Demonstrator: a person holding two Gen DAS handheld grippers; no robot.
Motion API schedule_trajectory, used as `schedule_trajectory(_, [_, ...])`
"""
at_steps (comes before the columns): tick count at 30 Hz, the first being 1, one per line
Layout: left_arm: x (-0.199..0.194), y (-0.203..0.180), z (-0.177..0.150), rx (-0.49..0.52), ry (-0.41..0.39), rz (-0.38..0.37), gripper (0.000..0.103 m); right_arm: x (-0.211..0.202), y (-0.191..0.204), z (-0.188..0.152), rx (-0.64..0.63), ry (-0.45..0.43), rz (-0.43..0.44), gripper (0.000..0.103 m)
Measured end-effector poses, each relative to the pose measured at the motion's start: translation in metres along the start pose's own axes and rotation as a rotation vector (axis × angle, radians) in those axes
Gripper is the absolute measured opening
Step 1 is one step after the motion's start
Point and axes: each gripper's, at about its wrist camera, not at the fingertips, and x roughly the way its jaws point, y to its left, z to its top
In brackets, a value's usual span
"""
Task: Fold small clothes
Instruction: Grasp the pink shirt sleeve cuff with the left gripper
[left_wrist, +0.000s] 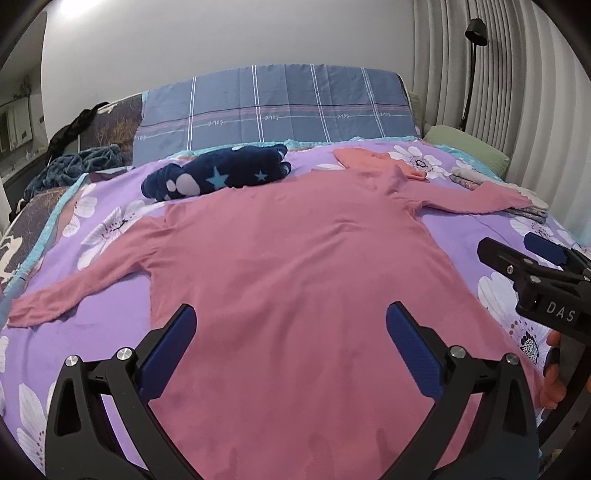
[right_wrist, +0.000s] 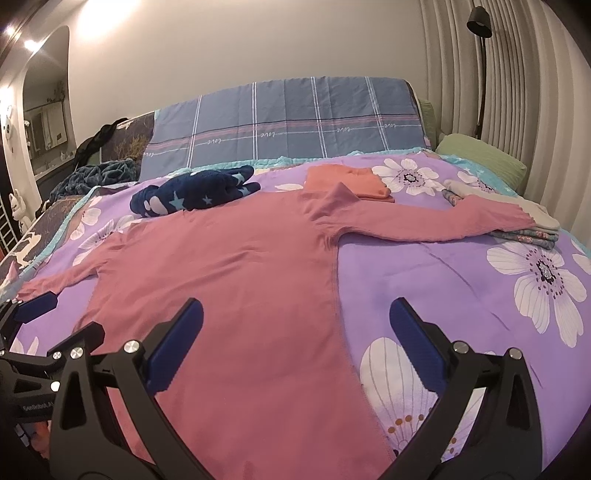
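A pink long-sleeved top (left_wrist: 295, 266) (right_wrist: 229, 273) lies spread flat on the purple flowered bedspread (left_wrist: 110, 314) (right_wrist: 443, 273), both sleeves stretched out to the sides. My left gripper (left_wrist: 291, 332) hovers open over the top's lower middle, with nothing between its blue pads. My right gripper (right_wrist: 295, 328) is open too, straddling the top's right side seam near the hem. In the left wrist view the right gripper (left_wrist: 517, 254) shows at the right edge, held by a hand (left_wrist: 552, 373). The left gripper (right_wrist: 48, 317) appears at the left edge of the right wrist view.
A folded navy star-print garment (left_wrist: 218, 177) (right_wrist: 192, 194) and a folded orange garment (left_wrist: 376, 162) (right_wrist: 347, 182) lie near the top's collar. A stack of folded clothes (right_wrist: 517, 221) sits under the right sleeve end. A plaid blue pillow (left_wrist: 277, 107) and a green pillow (right_wrist: 484, 155) stand behind.
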Motion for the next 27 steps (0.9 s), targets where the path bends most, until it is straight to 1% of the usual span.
schedule_trajectory(3, [0.002,0.01,-0.002,-0.024,0.001,-0.016,0.101,0.004,0.003,0.0,-0.012,0.009,-0.002,0.101])
schedule_trajectory(5, [0.004,0.02,-0.003,-0.045,0.0,-0.022,0.097,0.007,0.005,0.0,-0.02,0.018,-0.002,0.101])
schedule_trajectory(6, [0.005,0.03,-0.004,-0.068,-0.002,-0.02,0.093,0.009,0.006,0.0,-0.023,0.021,-0.003,0.101])
schedule_trajectory(7, [0.006,0.042,-0.005,-0.102,-0.005,-0.016,0.084,0.012,0.007,0.0,-0.029,0.029,-0.006,0.101])
schedule_trajectory(8, [0.008,0.054,-0.006,-0.139,-0.006,-0.011,0.081,0.014,0.009,-0.001,-0.033,0.035,-0.008,0.101])
schedule_trajectory(9, [0.01,0.071,-0.007,-0.194,-0.004,-0.002,0.074,0.016,0.01,-0.001,-0.036,0.041,-0.011,0.101])
schedule_trajectory(10, [0.012,0.097,-0.01,-0.277,0.002,0.013,0.065,0.019,0.011,-0.001,-0.042,0.052,-0.015,0.101])
schedule_trajectory(12, [0.016,0.138,-0.018,-0.406,0.015,0.031,0.053,0.024,0.012,-0.003,-0.049,0.073,-0.019,0.101])
schedule_trajectory(14, [0.017,0.191,-0.029,-0.564,0.009,0.06,0.051,0.028,0.013,-0.004,-0.049,0.084,-0.022,0.101])
schedule_trajectory(16, [0.017,0.235,-0.039,-0.667,-0.005,0.112,0.051,0.032,0.013,-0.004,-0.052,0.094,-0.03,0.101])
schedule_trajectory(17, [0.017,0.264,-0.046,-0.727,-0.015,0.137,0.051,0.034,0.013,-0.004,-0.054,0.098,-0.035,0.101])
schedule_trajectory(19, [0.02,0.305,-0.057,-0.821,-0.028,0.165,0.051,0.04,0.013,-0.004,-0.058,0.108,-0.046,0.101])
schedule_trajectory(20, [0.024,0.331,-0.065,-0.885,-0.036,0.171,0.051,0.042,0.014,-0.003,-0.058,0.114,-0.049,0.101])
schedule_trajectory(22, [0.032,0.367,-0.075,-0.973,-0.041,0.177,0.051,0.048,0.015,-0.003,-0.054,0.126,-0.052,0.101])
schedule_trajectory(23, [0.038,0.386,-0.08,-1.023,-0.029,0.19,0.051,0.05,0.016,-0.004,-0.054,0.13,-0.053,0.101])
schedule_trajectory(25, [0.05,0.414,-0.089,-1.093,-0.02,0.213,0.051,0.055,0.019,-0.004,-0.064,0.14,-0.057,0.101])
schedule_trajectory(27, [0.058,0.431,-0.095,-1.139,-0.031,0.214,0.051,0.059,0.022,-0.004,-0.077,0.146,-0.061,0.101])
